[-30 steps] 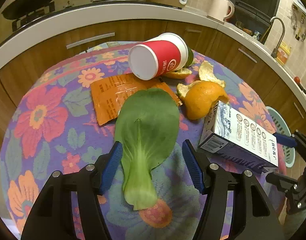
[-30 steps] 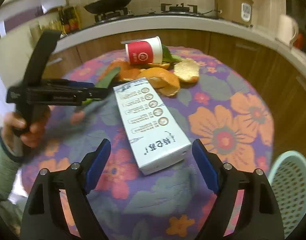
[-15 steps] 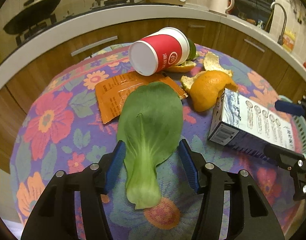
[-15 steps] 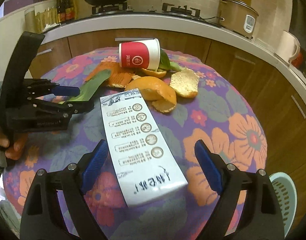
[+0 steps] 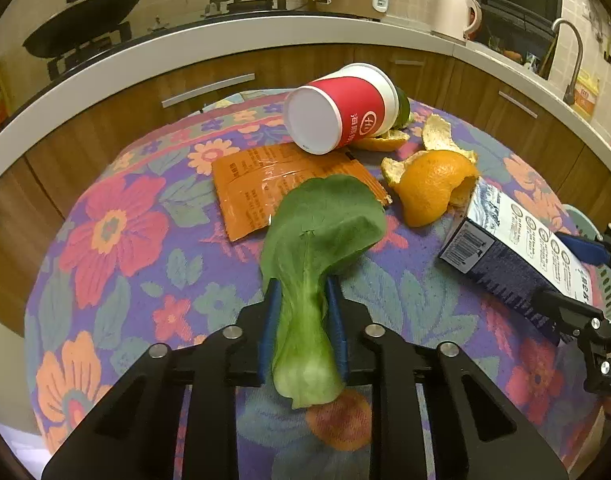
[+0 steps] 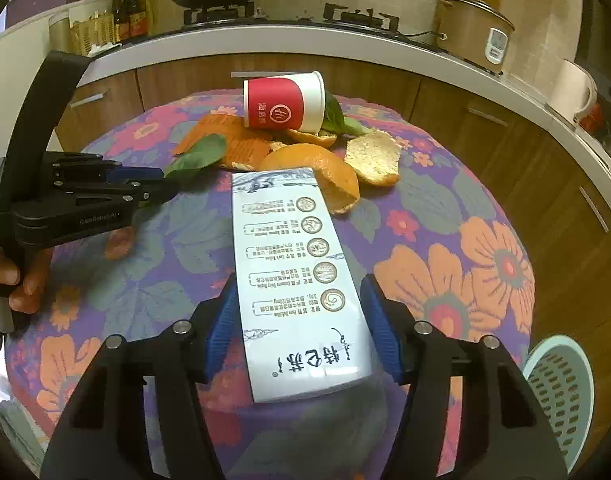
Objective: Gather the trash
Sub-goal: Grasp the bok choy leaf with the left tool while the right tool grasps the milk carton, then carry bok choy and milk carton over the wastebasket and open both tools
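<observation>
Left wrist view: your left gripper (image 5: 303, 336) closing, pads on leaf stem (image 5: 303, 344); right gripper (image 6: 301, 322) closing around carton (image 6: 297, 276). Next: lift both toward basket (image 6: 561, 392), near right.

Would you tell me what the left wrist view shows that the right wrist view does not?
Only the left wrist view shows the tap and the left gripper closing on the leaf's stalk. Only the right wrist view shows the person's hand and the right gripper closing around the carton. Both show the red cup, orange peel and basket.
</observation>
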`<state>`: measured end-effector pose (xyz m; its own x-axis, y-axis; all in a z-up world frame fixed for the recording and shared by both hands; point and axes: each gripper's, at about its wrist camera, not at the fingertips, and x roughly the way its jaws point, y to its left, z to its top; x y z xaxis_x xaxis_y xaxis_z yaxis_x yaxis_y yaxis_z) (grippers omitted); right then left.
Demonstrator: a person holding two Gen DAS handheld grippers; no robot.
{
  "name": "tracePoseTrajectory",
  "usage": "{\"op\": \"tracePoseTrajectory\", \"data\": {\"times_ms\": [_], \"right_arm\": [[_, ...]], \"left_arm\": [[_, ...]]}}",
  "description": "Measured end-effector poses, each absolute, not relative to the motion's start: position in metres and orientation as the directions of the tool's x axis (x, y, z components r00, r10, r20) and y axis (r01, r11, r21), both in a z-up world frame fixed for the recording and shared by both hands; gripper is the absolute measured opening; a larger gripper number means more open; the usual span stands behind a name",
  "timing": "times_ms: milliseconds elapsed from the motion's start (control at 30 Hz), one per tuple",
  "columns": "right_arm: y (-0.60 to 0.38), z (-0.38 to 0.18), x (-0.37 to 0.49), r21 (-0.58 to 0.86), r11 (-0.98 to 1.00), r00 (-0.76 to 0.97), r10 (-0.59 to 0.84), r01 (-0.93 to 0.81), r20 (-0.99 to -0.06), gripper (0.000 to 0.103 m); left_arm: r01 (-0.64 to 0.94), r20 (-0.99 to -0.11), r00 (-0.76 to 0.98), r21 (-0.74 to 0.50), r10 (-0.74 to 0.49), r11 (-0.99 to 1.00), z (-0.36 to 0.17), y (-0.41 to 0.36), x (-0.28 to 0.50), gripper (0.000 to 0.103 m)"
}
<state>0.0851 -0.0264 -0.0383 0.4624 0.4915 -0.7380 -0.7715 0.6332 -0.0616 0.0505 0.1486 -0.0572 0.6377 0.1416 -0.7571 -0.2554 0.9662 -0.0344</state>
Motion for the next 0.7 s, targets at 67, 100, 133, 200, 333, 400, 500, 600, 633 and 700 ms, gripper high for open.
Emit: {"op": "tracePoseTrajectory", "data": {"times_ms": [67, 100, 133, 200, 333, 400, 500, 600, 633, 700], "right_arm": [[-0.029, -0.037, 0.077, -0.071, 0.629, 0.471, 0.498, -0.775, -0.728, 0.052], [-0.029, -0.037, 0.071, -0.074, 0.630, 0.477, 0.501, -0.773, -0.722, 0.052], [-0.030, -0.036, 0.068, -0.072, 0.632, 0.480, 0.505, -0.772, -0.717, 0.052], [-0.031, -0.034, 0.059, -0.071, 0.641, 0.494, 0.512, -0.764, -0.702, 0.050], [-0.043, -0.024, 0.047, -0.053, 0.661, 0.518, 0.532, -0.748, -0.670, 0.050], [-0.055, -0.015, 0.042, -0.049, 0.677, 0.541, 0.540, -0.735, -0.645, 0.050], [-0.077, -0.005, 0.040, -0.027, 0.709, 0.571, 0.545, -0.705, -0.613, 0.050], [-0.103, 0.003, 0.040, -0.013, 0.742, 0.606, 0.537, -0.670, -0.587, 0.050], [-0.110, 0.005, 0.040, -0.008, 0.751, 0.614, 0.534, -0.661, -0.581, 0.050], [-0.128, 0.009, 0.041, -0.002, 0.775, 0.639, 0.519, -0.632, -0.568, 0.050]], "left_arm": [[-0.255, -0.753, 0.646, -0.054, 0.129, 0.965, -0.055, 0.150, 0.046, 0.012], [-0.257, -0.752, 0.648, -0.066, 0.121, 0.964, -0.055, 0.150, 0.043, 0.011], [-0.259, -0.748, 0.654, -0.082, 0.112, 0.962, -0.054, 0.151, 0.038, 0.008], [-0.252, -0.738, 0.668, -0.109, 0.092, 0.962, -0.053, 0.151, 0.030, 0.000], [-0.215, -0.721, 0.693, -0.195, 0.009, 0.957, -0.045, 0.147, 0.020, 0.000], [-0.186, -0.707, 0.708, -0.200, -0.010, 0.962, -0.037, 0.138, 0.018, 0.000], [-0.134, -0.682, 0.729, -0.224, -0.057, 0.965, -0.026, 0.122, 0.017, 0.000], [-0.074, -0.656, 0.746, -0.251, -0.114, 0.965, -0.014, 0.106, 0.021, 0.000], [-0.061, -0.650, 0.749, -0.255, -0.125, 0.965, -0.011, 0.101, 0.022, 0.000], [-0.024, -0.636, 0.755, -0.270, -0.159, 0.963, -0.004, 0.091, 0.024, 0.000]]}}
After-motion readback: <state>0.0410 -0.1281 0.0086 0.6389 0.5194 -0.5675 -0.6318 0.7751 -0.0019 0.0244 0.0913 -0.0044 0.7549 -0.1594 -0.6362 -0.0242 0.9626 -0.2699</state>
